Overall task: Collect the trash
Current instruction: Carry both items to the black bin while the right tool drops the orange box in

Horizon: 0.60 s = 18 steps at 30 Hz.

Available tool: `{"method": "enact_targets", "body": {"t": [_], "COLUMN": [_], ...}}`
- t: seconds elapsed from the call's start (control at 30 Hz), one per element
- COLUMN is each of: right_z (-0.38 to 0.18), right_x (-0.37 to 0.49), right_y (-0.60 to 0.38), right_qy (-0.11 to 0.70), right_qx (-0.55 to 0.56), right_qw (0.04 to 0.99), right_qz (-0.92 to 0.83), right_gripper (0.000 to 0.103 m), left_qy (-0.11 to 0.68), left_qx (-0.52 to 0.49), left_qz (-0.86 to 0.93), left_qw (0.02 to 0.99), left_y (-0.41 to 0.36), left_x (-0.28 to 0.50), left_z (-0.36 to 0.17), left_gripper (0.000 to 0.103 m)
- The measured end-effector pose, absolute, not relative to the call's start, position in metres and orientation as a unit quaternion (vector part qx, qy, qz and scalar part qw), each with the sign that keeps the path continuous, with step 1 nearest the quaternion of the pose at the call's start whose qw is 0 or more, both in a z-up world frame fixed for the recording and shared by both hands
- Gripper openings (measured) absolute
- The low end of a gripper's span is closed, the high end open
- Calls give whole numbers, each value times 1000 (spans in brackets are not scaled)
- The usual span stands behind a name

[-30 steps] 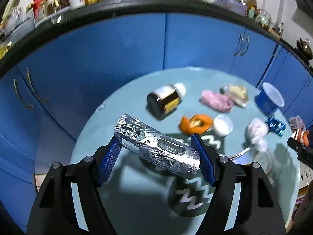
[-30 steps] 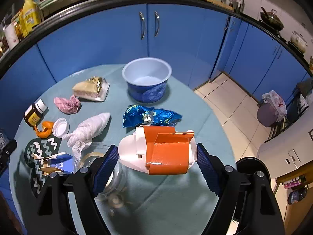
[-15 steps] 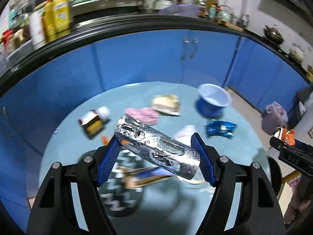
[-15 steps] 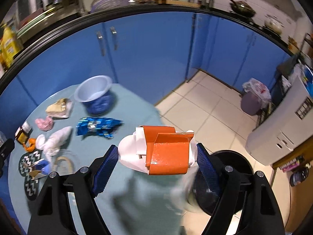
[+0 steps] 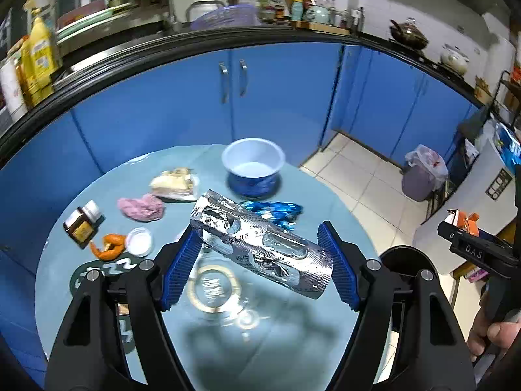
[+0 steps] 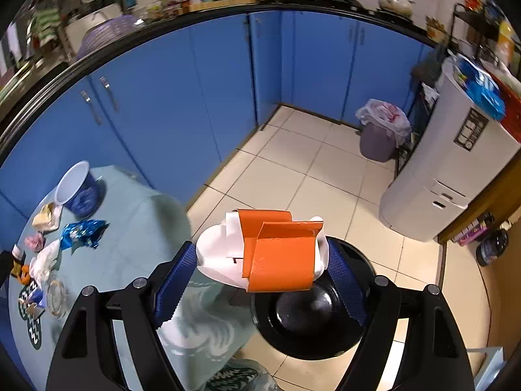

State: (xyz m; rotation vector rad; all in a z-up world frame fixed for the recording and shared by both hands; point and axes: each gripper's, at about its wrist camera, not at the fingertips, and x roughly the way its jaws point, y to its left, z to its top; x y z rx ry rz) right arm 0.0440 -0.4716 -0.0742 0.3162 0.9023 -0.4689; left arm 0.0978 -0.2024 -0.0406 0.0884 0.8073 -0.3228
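The only writing that reads clearly is "DAS" on the black body of the right tongs (image 5: 456, 220), seen at the right edge of the left wrist view; the print on the foil is too small to make out.

On the round tabletop (image 5: 97, 195) lie a blue bowl (image 5: 253, 171) near the far edge, a crumpled blue wrapper (image 5: 280, 210) just in front of it, a pale packet (image 5: 174, 184), a pink wad (image 5: 141, 207), a brown bottle (image 5: 81, 226) near the left edge, an orange peel (image 5: 109, 246) and a white cap (image 5: 139, 242). A clear glass dish (image 5: 215, 288) sits below the left tongs. A black bin (image 6: 309, 312) stands on the tiled floor just beside the tabletop's right edge.

The left tongs (image 5: 260, 260) are clenched on a silver blister pack (image 5: 260, 246), held slantwise over the tabletop. The right tongs (image 6: 262, 275) grasp an orange-and-white carton (image 6: 263, 254) above the black bin's mouth.
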Motion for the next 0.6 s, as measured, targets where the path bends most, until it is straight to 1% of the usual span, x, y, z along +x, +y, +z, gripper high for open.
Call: {"method": "enact_targets", "body": {"t": [0.6], "right_z": [-68], "right_x": [11], "right_y": [-532], "right_qy": [405], "right_qx": [168], "right_qw": [860], "right_qz": [-260], "right_gripper": [79], "left_qy": [380], "left_qx": [71], "left_qz": [-196], "left_qw": [901], "left_y": [-284], "left_x": [84], "left_z": [-27], "left_gripper": [74]}}
